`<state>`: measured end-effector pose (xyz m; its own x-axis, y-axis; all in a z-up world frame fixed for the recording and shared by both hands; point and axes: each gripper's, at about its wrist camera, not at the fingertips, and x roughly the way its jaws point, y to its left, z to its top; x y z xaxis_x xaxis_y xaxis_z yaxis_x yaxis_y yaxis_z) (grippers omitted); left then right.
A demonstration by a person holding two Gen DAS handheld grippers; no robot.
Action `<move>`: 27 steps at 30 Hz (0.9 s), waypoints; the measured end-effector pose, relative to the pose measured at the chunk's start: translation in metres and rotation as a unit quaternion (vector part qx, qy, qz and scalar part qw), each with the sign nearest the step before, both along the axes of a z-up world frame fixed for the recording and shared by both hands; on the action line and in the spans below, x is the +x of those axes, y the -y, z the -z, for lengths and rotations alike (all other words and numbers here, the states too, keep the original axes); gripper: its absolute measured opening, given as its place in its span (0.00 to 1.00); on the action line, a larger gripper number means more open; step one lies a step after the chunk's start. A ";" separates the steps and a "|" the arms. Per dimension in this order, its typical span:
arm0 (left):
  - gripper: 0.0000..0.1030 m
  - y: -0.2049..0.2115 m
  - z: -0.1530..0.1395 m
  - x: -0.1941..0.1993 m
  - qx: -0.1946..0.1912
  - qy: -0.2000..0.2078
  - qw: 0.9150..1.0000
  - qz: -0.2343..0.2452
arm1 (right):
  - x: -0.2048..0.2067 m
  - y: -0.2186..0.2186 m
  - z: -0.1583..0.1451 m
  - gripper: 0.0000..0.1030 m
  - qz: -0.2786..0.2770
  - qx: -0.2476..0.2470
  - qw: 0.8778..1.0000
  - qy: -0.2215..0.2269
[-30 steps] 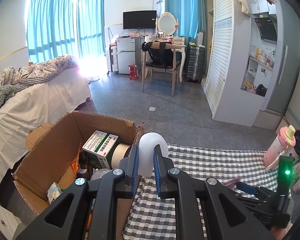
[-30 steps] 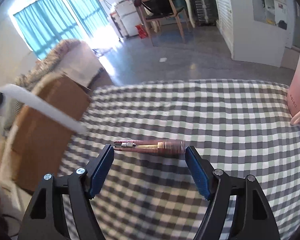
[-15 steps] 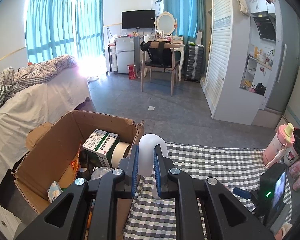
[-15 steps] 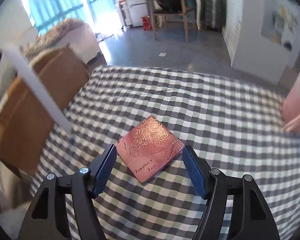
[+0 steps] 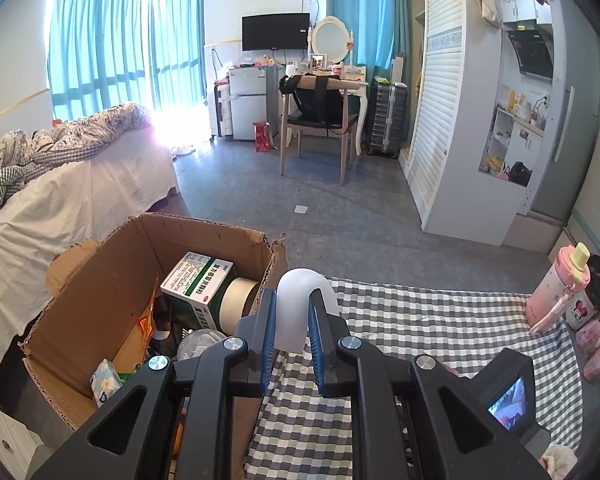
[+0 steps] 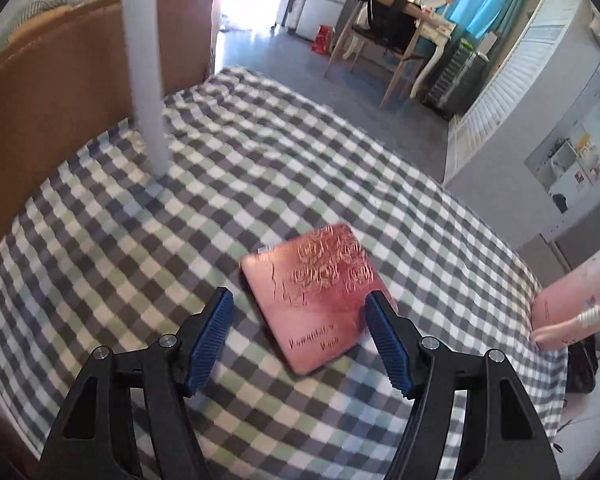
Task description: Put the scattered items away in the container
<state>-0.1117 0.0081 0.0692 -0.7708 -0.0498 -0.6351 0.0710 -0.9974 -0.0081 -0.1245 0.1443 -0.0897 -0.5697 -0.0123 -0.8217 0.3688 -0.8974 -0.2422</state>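
Note:
My left gripper [image 5: 292, 322] is shut on a white curved plastic piece [image 5: 300, 292], held at the right wall of the open cardboard box [image 5: 100, 276]. The same white piece shows as a tall bar in the right wrist view [image 6: 144, 64], its end down on the checked cloth [image 6: 260, 160]. The box holds a green-and-white carton [image 5: 198, 280], a tape roll [image 5: 236, 304] and other items. My right gripper [image 6: 296, 338] is open above a pink embossed case [image 6: 320, 296] lying flat on the cloth; the case sits between the fingers.
A pink bottle [image 5: 556, 292] and small pink items [image 5: 592, 340] stand at the cloth's right edge. The box side [image 6: 52, 92] rises at the left. A bed [image 5: 60, 184], chair [image 5: 320, 120] and wardrobe [image 5: 452, 120] lie beyond.
My right gripper has tilted down over the pink case, which was seen edge-on and now shows its top face. The left gripper, still shut on the white piece, has barely moved.

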 end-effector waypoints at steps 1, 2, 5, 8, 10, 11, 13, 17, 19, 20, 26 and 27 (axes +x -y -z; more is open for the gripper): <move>0.15 0.000 0.001 -0.001 0.001 0.002 1.000 0.001 | 0.000 -0.002 0.000 0.66 0.001 -0.006 1.000 -0.001; 0.15 0.000 0.001 -0.001 0.001 0.003 1.000 0.000 | -0.001 -0.002 0.001 0.66 0.001 -0.008 1.000 -0.003; 0.15 0.001 0.001 0.000 0.002 0.002 1.000 0.000 | -0.002 0.000 0.000 0.66 0.004 -0.004 1.000 -0.009; 0.15 0.000 0.001 0.000 0.001 0.001 1.000 0.001 | 0.001 -0.004 -0.002 0.55 0.014 -0.017 1.000 -0.006; 0.15 0.000 0.000 0.001 0.000 0.000 1.000 0.002 | -0.001 -0.007 -0.008 0.40 0.017 -0.032 0.999 -0.004; 0.15 0.000 0.000 0.001 -0.001 0.000 1.000 0.002 | -0.003 -0.010 -0.012 0.36 0.020 -0.043 0.999 -0.002; 0.15 0.000 0.000 0.002 0.000 -0.001 1.000 0.002 | -0.009 -0.018 -0.017 0.07 0.029 -0.077 0.997 0.014; 0.15 0.000 0.001 0.002 -0.001 -0.001 1.000 0.002 | -0.018 -0.041 -0.024 0.00 0.069 -0.111 0.991 0.017; 0.15 -0.001 0.001 0.002 0.000 0.001 1.000 0.003 | -0.020 -0.054 -0.028 0.00 0.080 -0.122 0.989 0.013; 0.15 -0.001 0.001 0.002 0.001 0.001 1.000 0.002 | -0.020 -0.059 -0.030 0.00 0.087 -0.127 0.988 0.010; 0.15 -0.006 0.000 0.004 0.000 0.003 1.000 0.006 | -0.023 -0.087 -0.036 0.00 0.115 -0.163 0.980 0.008; 0.15 -0.006 0.000 0.003 0.000 0.003 1.000 0.006 | -0.022 -0.089 -0.036 0.00 0.115 -0.163 0.980 0.009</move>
<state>-0.1083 0.0145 0.0692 -0.7670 -0.0410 -0.6404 0.0593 -0.9982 -0.0072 -0.1470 0.2331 -0.0538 -0.5740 -0.1492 -0.8051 0.1491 -0.9859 0.0764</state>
